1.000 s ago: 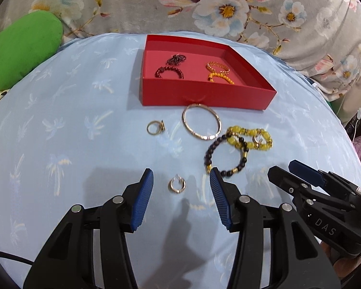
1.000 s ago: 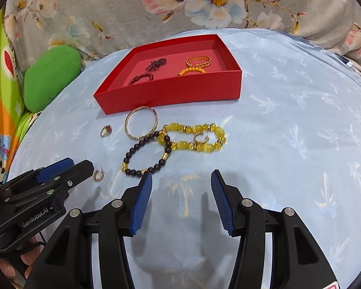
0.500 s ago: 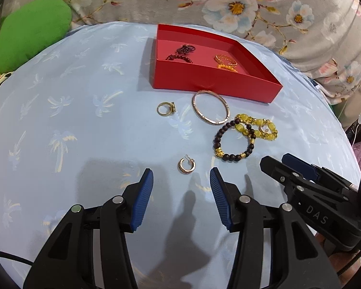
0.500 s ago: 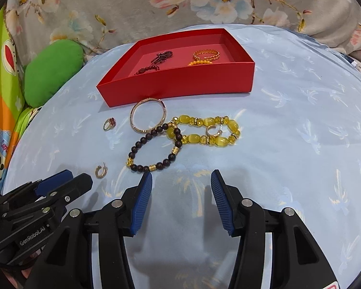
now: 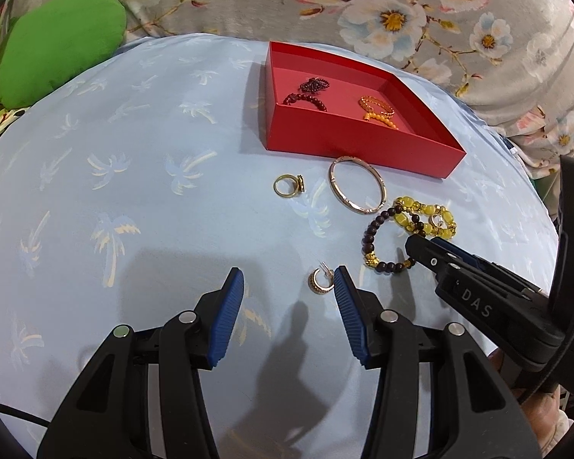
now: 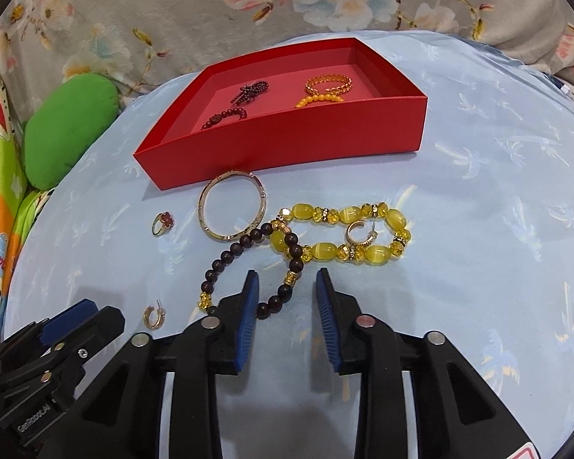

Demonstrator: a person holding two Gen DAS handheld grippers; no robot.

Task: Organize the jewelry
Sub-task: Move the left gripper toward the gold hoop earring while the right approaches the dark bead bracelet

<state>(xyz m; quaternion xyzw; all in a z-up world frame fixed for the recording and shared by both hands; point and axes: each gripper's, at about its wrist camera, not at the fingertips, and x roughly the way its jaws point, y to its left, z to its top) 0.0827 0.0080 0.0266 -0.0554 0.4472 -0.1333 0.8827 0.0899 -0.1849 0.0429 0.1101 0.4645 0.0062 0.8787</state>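
Jewelry: beaded bracelets [image 6: 254,267], smooth round bangle [image 6: 231,206]

A shallow red cardboard box [image 6: 287,141] sits open on the blue cloth. Inside it lie 2 dark red bead pieces [image 6: 248,91] on the left and 2 orange bracelets [image 6: 327,86] on the right.

In front of the box, a thin gold bangle [image 6: 231,204] lies flat, almost touching the box wall. A small gold ring with a red stone [image 6: 162,222] lies left of it. A dark brown bead bracelet [image 6: 229,254] overlaps a yellow bead bracelet [image 6: 340,235]. 1 small gold hoop earring [image 6: 359,233] rests inside the yellow loop. Another gold hoop earring [image 5: 319,281] lies apart, nearer the front.
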